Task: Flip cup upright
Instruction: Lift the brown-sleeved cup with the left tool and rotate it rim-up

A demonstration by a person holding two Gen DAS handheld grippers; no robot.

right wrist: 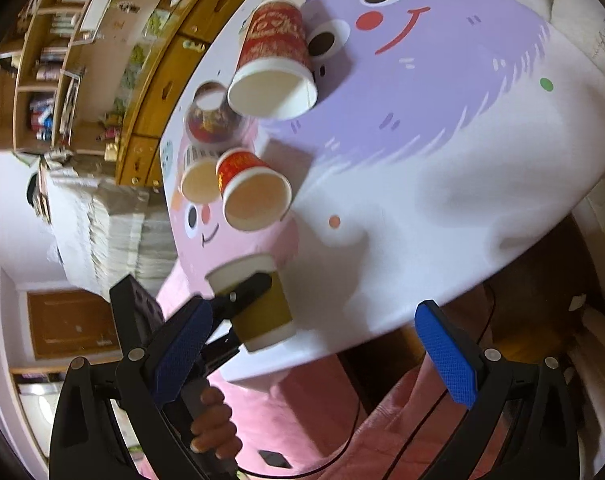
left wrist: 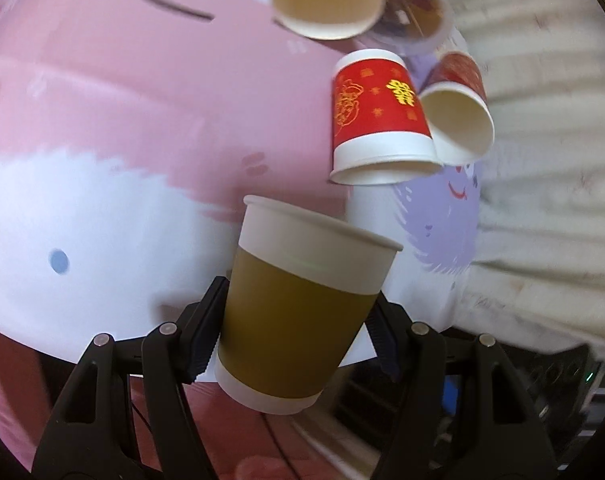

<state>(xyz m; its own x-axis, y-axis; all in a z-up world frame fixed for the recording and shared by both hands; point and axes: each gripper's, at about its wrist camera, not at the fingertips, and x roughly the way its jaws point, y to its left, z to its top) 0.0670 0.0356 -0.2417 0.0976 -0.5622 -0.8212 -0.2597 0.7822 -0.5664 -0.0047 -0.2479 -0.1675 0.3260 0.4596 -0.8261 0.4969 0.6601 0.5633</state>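
Clenched in the left gripper [left wrist: 294, 320], the brown cup [left wrist: 298, 312] has the jaws pressing its two sides, mouth up and slightly tilted, held off the counter [left wrist: 102, 140] near its edge. Beyond it stands a red cup [left wrist: 376, 116] mouth down, another red cup [left wrist: 458, 108] lying on its side just beside it, and a plain cup [left wrist: 326, 0] also on its side (a clear plastic one [left wrist: 416, 12] sits right behind). Jaws of the right gripper [right wrist: 314, 356] stand released, wide apart, grasping nothing.
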